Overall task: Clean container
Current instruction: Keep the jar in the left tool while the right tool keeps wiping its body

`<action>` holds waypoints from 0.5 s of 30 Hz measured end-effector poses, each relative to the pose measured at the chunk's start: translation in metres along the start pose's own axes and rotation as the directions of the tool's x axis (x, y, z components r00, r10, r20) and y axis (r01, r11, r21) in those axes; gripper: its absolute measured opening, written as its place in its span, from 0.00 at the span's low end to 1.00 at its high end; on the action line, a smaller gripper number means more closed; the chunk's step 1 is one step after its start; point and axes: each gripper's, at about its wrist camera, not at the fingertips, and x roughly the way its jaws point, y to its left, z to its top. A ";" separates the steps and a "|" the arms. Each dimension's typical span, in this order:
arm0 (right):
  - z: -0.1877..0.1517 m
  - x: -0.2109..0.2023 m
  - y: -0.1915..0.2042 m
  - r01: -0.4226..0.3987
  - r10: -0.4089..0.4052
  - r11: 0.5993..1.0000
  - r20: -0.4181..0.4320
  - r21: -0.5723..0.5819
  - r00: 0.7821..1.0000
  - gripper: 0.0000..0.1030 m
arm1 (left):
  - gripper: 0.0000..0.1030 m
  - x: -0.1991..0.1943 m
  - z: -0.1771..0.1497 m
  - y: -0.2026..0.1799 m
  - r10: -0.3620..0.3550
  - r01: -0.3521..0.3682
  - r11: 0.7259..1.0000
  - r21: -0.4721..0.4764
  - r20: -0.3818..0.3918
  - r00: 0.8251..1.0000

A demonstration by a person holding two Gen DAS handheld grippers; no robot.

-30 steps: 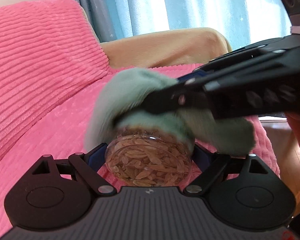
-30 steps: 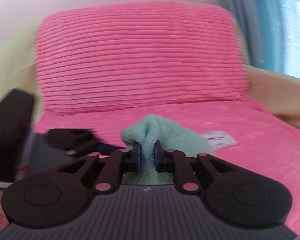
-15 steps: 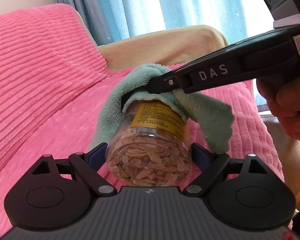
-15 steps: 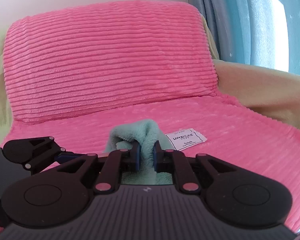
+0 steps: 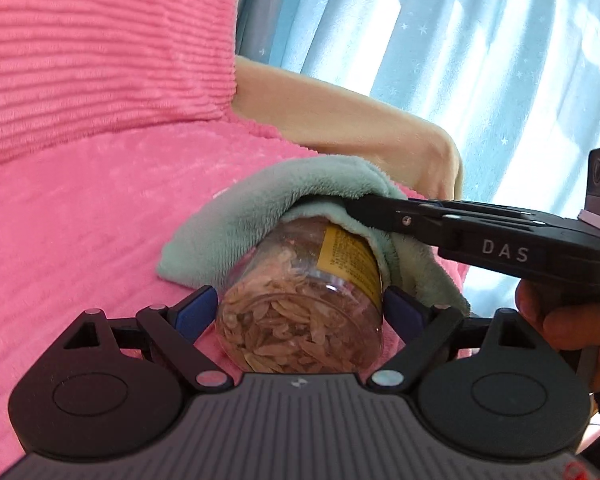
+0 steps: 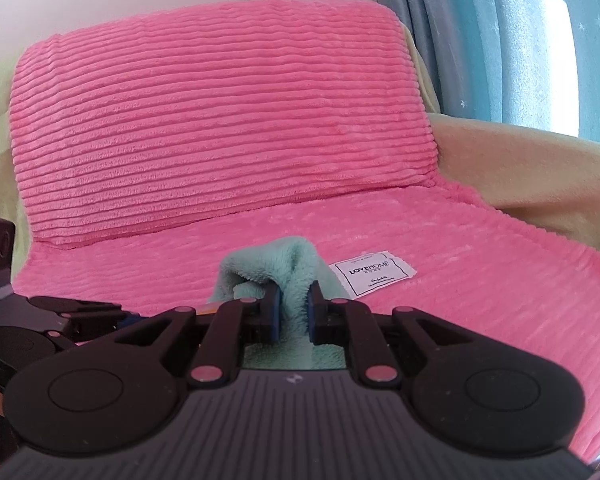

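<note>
Nearest in the left wrist view, the left gripper [image 5: 300,314] holds a clear plastic jar [image 5: 300,316] by its base end. The blue fingers [image 5: 194,312] press on both sides of the jar, spread to its full width. The jar is full of pale dried flakes and has a yellow label [image 5: 348,266]; it leans away from the camera and a little to the right.

Over its far end lies a mint-green cloth [image 5: 268,200], which drapes down on both sides. The right gripper [image 6: 292,310] comes in from the right and pinches a fold of this cloth between fingers that are nearly together. A hand [image 5: 576,320] holds its handle.

Behind them is a pink ribbed sofa cover [image 6: 460,280] with a white tag [image 6: 374,274], then the pink back cushion [image 6: 220,120] and blue curtains [image 5: 460,60].
</note>
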 end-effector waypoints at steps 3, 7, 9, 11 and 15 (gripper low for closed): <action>-0.002 0.004 -0.007 0.000 0.000 1.000 -0.003 0.004 1.000 0.10 | 0.87 0.003 -0.003 -0.001 0.004 -0.004 1.000 0.007 -0.014 1.000; -0.001 0.002 -0.010 0.008 -0.008 1.000 -0.002 0.009 1.000 0.10 | 0.86 0.003 -0.003 -0.011 0.039 -0.038 0.995 0.088 -0.007 0.999; -0.002 0.001 -0.008 0.003 -0.003 1.000 0.001 0.000 1.000 0.10 | 0.86 0.005 -0.006 -0.026 0.099 -0.098 0.970 0.221 0.008 0.995; -0.002 0.001 -0.005 -0.011 0.011 1.000 0.002 -0.015 1.000 0.10 | 0.86 0.010 -0.013 -0.045 0.172 -0.170 0.901 0.399 0.030 0.985; -0.003 -0.001 0.002 -0.038 0.038 0.998 0.004 -0.043 0.999 0.11 | 0.86 0.012 -0.022 -0.062 0.215 -0.213 0.831 0.514 0.055 0.975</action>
